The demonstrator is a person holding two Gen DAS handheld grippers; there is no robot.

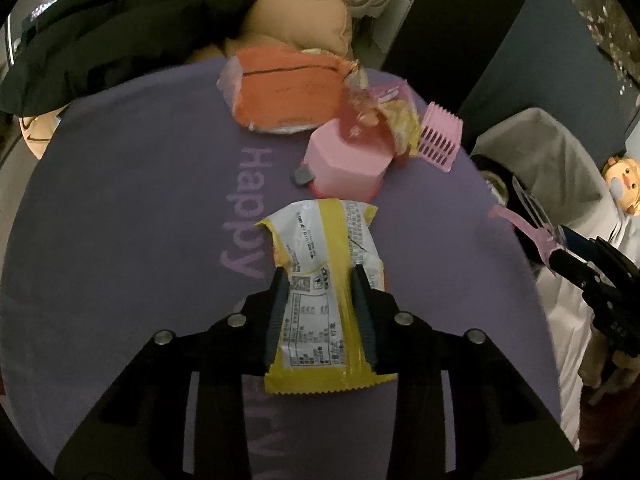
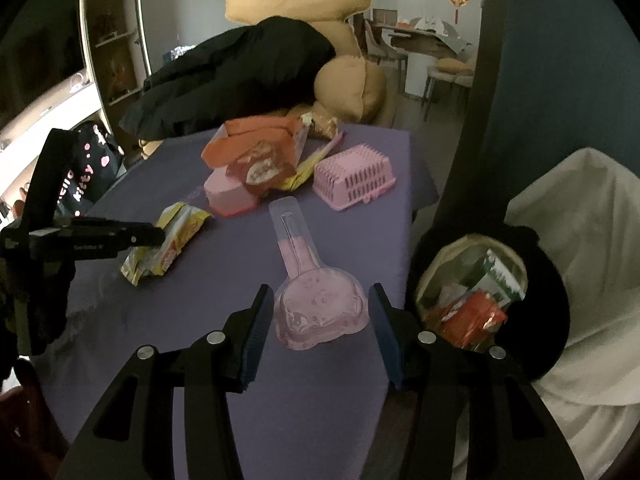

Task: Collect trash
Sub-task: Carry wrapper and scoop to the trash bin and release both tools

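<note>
A yellow and white snack wrapper (image 1: 320, 240) lies on the purple cloth (image 1: 140, 220) of the table. My left gripper (image 1: 320, 272) is shut on it, one pad pressing on each long side. The right wrist view shows the same wrapper (image 2: 172, 240) at the left gripper's tip (image 2: 156, 236). My right gripper (image 2: 320, 292) is shut across the wide end of a clear pink plastic tray (image 2: 320, 312), whose handle points away. The left wrist view shows that tray (image 1: 520, 224) raised at the table's right edge. A black bin (image 2: 468, 292) with wrappers inside stands beside the table.
Farther back on the cloth are an upturned pink basket (image 2: 354, 176), a pink box (image 1: 344, 164) with a red wrapper (image 2: 260, 168) on it, and an orange packet (image 1: 288, 96). A black coat (image 2: 240, 76) and tan cushions (image 2: 348, 80) lie behind. A white-draped seat (image 2: 580, 240) is at right.
</note>
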